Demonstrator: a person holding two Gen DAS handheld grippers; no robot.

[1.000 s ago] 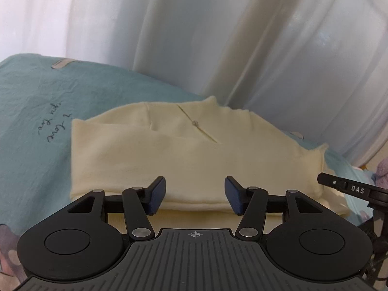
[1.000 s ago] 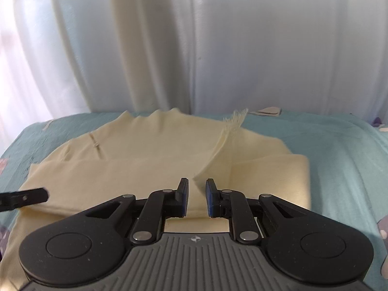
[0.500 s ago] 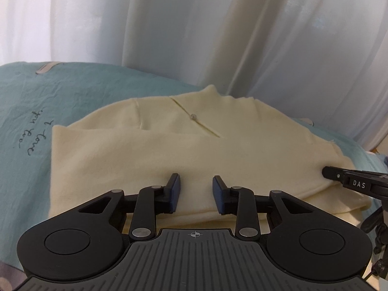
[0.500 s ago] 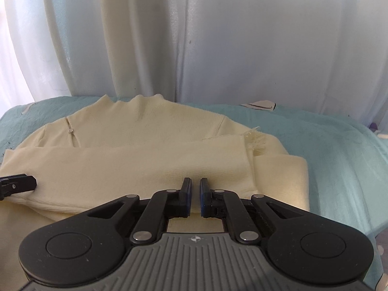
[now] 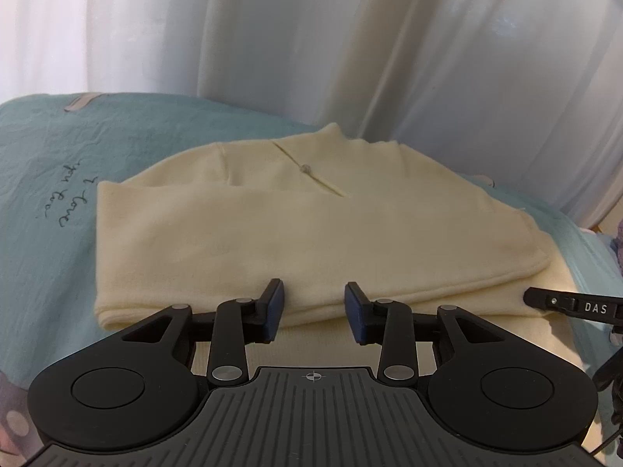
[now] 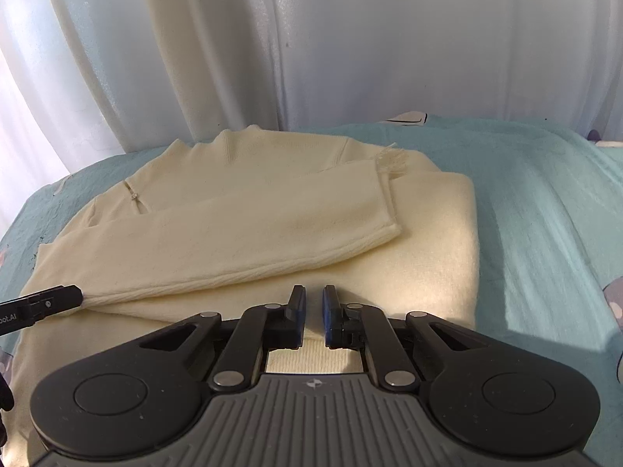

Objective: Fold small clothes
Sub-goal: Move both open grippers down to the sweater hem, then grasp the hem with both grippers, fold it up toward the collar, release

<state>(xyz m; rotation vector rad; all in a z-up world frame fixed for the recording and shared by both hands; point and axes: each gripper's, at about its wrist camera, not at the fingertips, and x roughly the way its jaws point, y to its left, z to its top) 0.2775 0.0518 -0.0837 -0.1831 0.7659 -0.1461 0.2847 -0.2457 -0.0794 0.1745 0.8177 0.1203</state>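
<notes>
Cream sweater (image 5: 311, 233) folded; left claw (image 5: 313, 311) gapes empty, right claw (image 6: 312, 317) nearly closed, empty.

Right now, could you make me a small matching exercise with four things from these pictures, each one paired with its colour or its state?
Things:
1. sweater
2. bed sheet
3. left gripper
4. right gripper

Colours or states:
A. teal, with handwriting printed on it
B. jaws wide apart, nothing between them
C. cream, one sleeve folded across the body
D. jaws nearly together, a narrow gap left

Pairs: 1-C, 2-A, 3-B, 4-D
</notes>
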